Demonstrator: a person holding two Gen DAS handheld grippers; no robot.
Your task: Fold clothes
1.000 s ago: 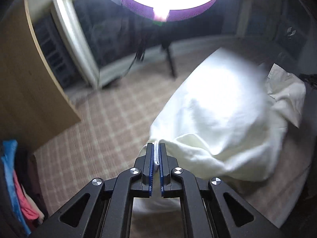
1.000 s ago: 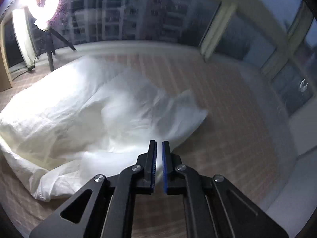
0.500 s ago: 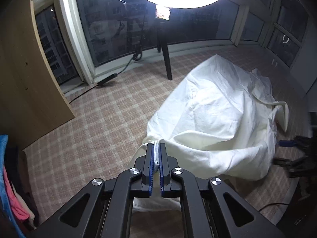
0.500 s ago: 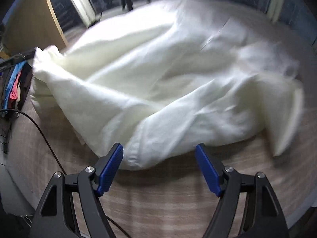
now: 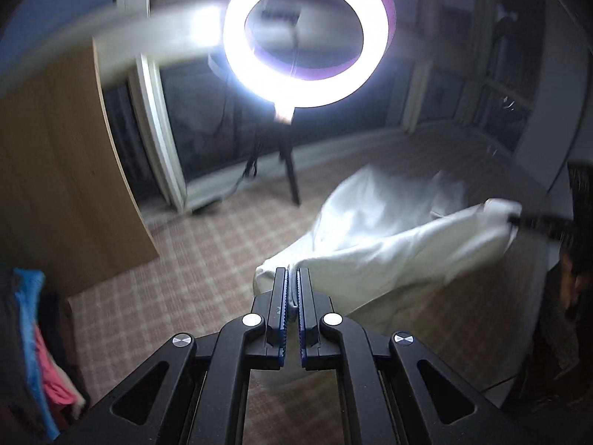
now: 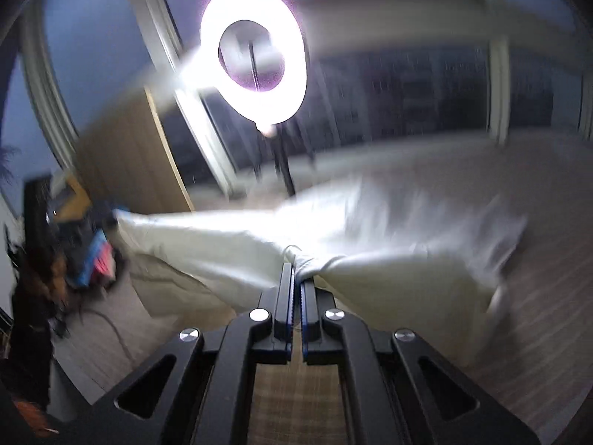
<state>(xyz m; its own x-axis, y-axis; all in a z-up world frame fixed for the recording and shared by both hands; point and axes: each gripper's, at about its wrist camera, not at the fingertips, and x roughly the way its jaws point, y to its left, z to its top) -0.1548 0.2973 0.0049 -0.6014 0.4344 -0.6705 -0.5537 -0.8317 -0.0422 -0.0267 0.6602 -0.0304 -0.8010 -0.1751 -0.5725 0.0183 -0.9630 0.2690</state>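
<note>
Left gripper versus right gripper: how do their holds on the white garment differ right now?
The left gripper pinches an end of the white garment nearest the wooden panel; the right gripper pinches a bunched fold with cloth spreading to both sides. The left wrist view is fairly sharp, the right wrist view heavily blurred. Both have jaws shut on the cloth, lifted off the checked floor.

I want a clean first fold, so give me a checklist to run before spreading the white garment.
1. Left claw shut on the white garment: ok.
2. Right claw shut on the cloth: ok.
3. Cloth lifted between the claws: ok, part still rests on the checked surface.
4. Cloth flat, unwrinkled: not ok, bunched.
5. Which edges are held: cannot tell, blurred.
6. Ring light stand clear of cloth: ok.
</note>
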